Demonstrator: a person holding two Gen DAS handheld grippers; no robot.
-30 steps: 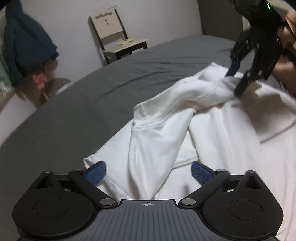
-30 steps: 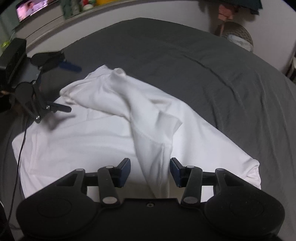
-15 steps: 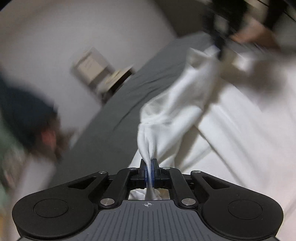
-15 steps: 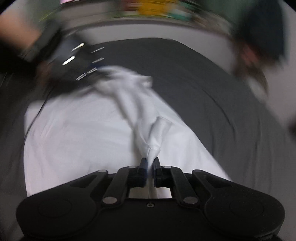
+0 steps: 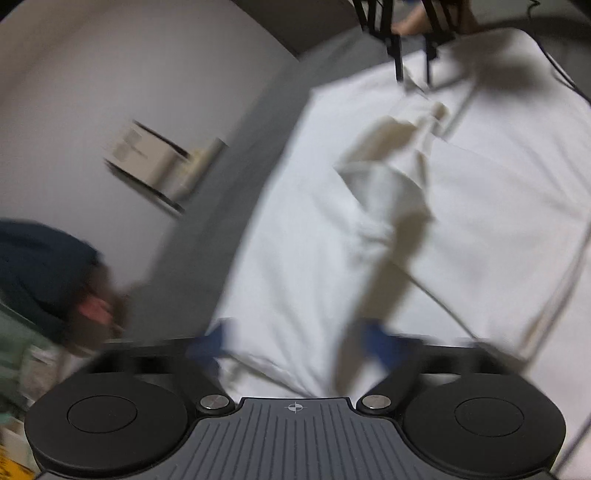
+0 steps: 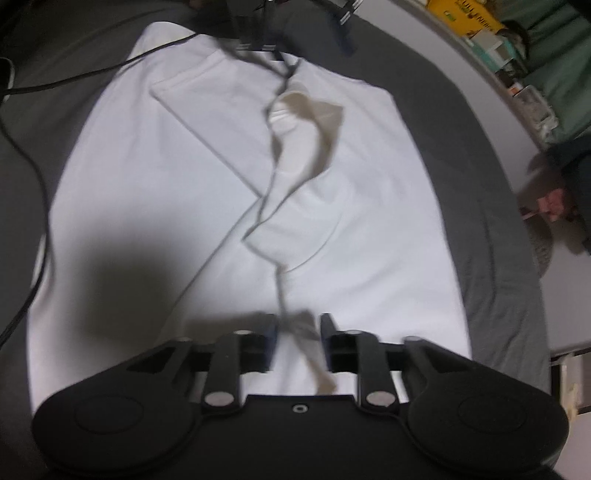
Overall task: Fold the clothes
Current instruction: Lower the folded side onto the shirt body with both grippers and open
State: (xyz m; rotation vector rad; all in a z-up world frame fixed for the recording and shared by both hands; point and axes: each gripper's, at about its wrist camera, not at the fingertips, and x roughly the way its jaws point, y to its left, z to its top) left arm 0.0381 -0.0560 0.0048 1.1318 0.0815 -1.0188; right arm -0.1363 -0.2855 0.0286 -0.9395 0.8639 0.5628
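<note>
White shirt (image 6: 166,192) lies spread on the grey bed (image 6: 491,206), covering most of the sheet in both wrist views. One side panel is folded over the middle; its edge runs as a diagonal line across the shirt body in the right wrist view. A crumpled ridge of cloth, likely the sleeve (image 6: 299,147), runs along the centre from one tool toward the other.

Left tool (image 5: 295,343): jaws have just been opening and now stand wide apart, released. Blue pads (image 5: 210,341) blurred; the near hem of the shirt lies between them, not pinched. Same tool visible at the top of the right wrist view, over the far end of the shirt.

Right tool (image 6: 298,332): jaws have just been opening and stand partly apart. A thin strip of cloth (image 6: 310,354) lies in the gap, nearer one pad, with space on both sides; not clamped. In the left wrist view this tool (image 5: 413,66) hangs at the shirt's far end, fingers pointing down, with a hand (image 5: 410,22) behind it.

Black cable (image 6: 33,155) trails over the bed and the shirt's edge. A pale chair (image 5: 155,162) stands by the wall, blurred. Dark blue garment (image 5: 37,266) at the side.
</note>
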